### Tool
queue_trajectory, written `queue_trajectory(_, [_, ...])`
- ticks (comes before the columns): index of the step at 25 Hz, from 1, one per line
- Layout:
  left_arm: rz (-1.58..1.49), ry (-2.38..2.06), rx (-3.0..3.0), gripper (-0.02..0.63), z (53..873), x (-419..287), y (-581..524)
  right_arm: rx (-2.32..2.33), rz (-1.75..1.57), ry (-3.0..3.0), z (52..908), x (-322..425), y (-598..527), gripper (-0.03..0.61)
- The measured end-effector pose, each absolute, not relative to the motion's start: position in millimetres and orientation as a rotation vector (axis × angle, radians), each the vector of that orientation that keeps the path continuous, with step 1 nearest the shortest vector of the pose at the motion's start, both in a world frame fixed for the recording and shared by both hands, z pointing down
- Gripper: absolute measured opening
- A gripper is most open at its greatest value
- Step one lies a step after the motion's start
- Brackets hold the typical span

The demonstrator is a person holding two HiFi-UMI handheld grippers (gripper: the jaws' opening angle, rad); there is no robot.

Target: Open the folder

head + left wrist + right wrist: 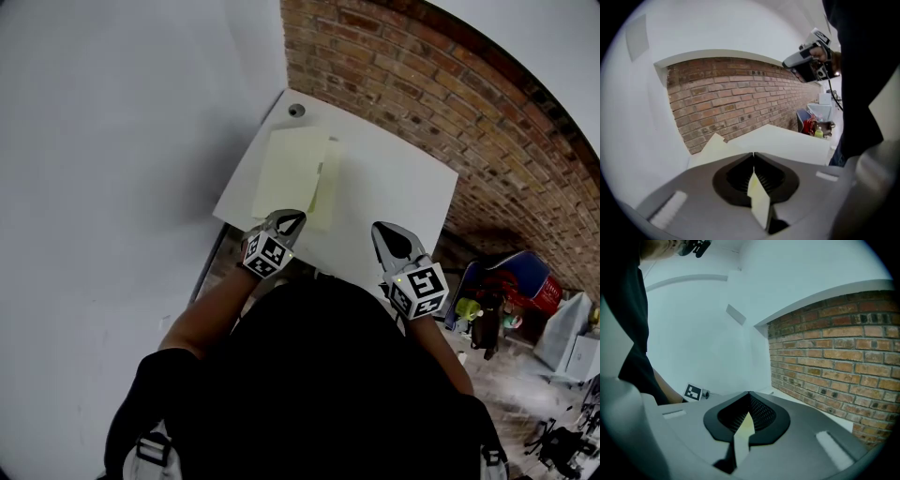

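Judging the pale yellow paper folder (pixel 291 173) as lying along the left edge of the white tabletop (pixel 403 183), long axis running near to far, just ahead of the left tool (pixel 299 217), jaws pressed together at its near edge, farther from the likewise closed right tool (pixel 378 228).

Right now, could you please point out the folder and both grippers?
folder (pixel 291 173): head view, middle of its cover.
left gripper (pixel 296 218): head view, jaw tips.
right gripper (pixel 382 232): head view, jaw tips.
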State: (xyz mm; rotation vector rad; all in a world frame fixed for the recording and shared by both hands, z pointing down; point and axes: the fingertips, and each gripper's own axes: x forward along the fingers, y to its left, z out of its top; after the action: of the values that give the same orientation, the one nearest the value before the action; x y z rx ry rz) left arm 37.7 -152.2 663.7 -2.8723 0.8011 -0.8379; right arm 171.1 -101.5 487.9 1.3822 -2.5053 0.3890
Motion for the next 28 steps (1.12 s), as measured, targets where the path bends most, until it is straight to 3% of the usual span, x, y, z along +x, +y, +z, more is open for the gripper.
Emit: queue_trajectory(28, [-0.343,1.339,-2.976,0.005,600,-72,-178,1.192,0.409,-2.506,523,124,-130,0.000])
